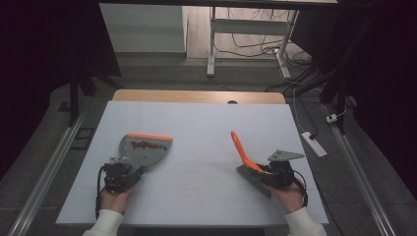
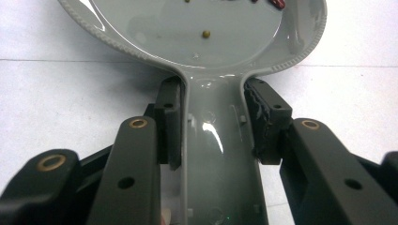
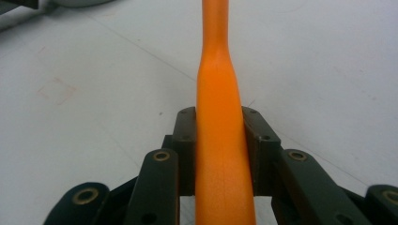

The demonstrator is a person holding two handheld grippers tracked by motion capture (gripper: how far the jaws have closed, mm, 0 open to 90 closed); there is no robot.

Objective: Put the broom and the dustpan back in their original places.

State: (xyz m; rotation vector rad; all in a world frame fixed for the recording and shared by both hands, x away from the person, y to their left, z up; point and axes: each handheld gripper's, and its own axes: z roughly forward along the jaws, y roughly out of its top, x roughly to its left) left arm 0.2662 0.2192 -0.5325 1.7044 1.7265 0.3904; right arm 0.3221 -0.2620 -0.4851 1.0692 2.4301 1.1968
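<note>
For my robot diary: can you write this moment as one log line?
left gripper: shut on dustpan | right gripper: shut on brush | table

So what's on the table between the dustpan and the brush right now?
Nothing: in the high view the white table is bare between the grey dustpan and the orange-handled brush.
</note>
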